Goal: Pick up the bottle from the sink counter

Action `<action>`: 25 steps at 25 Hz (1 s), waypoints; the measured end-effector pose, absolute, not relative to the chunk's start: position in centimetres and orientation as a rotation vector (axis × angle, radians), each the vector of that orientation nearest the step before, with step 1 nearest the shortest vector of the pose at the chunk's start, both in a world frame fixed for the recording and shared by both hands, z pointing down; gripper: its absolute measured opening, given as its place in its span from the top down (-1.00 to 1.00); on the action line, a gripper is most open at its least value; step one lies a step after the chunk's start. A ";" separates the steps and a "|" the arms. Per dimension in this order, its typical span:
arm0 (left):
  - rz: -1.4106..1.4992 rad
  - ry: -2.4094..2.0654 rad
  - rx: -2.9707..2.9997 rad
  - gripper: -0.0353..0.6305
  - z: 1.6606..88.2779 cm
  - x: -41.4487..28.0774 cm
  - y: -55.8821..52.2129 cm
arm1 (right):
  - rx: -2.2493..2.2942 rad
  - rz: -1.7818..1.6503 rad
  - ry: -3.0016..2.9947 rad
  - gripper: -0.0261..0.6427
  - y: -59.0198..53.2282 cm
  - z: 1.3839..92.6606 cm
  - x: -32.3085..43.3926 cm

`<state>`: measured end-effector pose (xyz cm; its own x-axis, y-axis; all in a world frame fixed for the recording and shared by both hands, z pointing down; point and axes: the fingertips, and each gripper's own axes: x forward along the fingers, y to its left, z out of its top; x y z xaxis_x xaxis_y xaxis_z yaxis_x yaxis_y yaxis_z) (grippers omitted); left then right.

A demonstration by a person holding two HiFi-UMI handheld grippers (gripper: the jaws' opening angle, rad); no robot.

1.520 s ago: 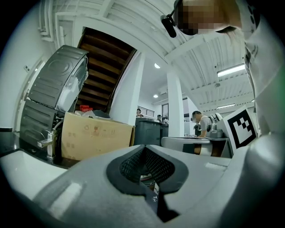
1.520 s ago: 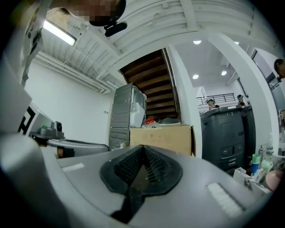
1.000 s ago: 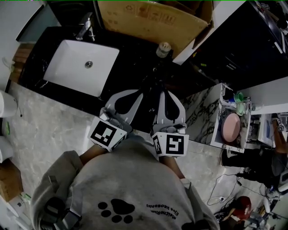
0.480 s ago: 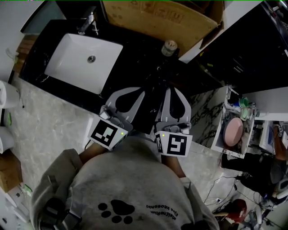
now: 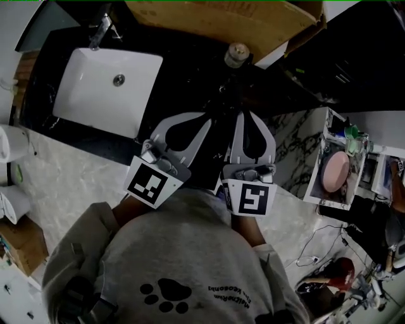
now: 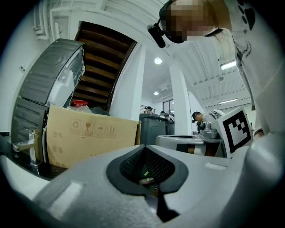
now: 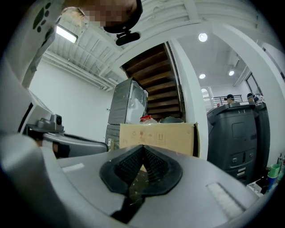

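Note:
A small bottle [image 5: 236, 56] with a pale round cap stands on the black sink counter [image 5: 183, 69], at the foot of a cardboard box [image 5: 215, 19]. My left gripper [image 5: 211, 116] and right gripper [image 5: 243, 114] are side by side, level, pointing over the counter's near edge. Both are shut with nothing between the jaws. The bottle is beyond the right gripper's tips, a short way off and untouched. In the left gripper view the left gripper [image 6: 144, 148] faces the box [image 6: 89, 138]. The right gripper [image 7: 142, 147] faces the same box [image 7: 156, 138]. Neither gripper view shows the bottle clearly.
A white rectangular sink [image 5: 85, 107] with a chrome faucet [image 5: 101, 28] is set into the counter at the left. A white shelf unit with a pink plate [image 5: 334, 174] stands at the right. Dark grey bins [image 7: 236, 133] stand beside the box. Marble floor lies below.
Both grippers have moved forward together, a little closer to the counter and the bottle. Their jaws have stayed shut. The bottle has not moved.

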<state>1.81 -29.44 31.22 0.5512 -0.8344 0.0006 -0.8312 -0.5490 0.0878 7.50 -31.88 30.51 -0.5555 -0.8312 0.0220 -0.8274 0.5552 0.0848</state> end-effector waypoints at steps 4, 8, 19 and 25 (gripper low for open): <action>-0.031 -1.419 2.758 0.89 31.8 1.7 -31.0 | 1.491 -0.088 -2.729 0.92 -33.7 30.6 6.7; -0.029 -1.398 2.772 0.89 32.3 1.1 -32.8 | 1.512 -0.094 -2.700 0.92 -35.4 31.7 6.5; -0.041 -1.353 2.743 0.89 36.0 0.6 -36.5 | 1.503 -0.106 -2.669 0.92 -38.7 35.4 6.2; -0.031 -1.330 2.740 0.89 37.9 0.9 -37.7 | 1.523 -0.064 -2.647 0.92 -40.6 37.2 6.1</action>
<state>0.94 -37.67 37.93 0.6191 -0.7849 0.0237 -0.7830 -0.6148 0.0946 6.07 -40.64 37.16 -0.4997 -0.8644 0.0547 -0.8608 0.5027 0.0794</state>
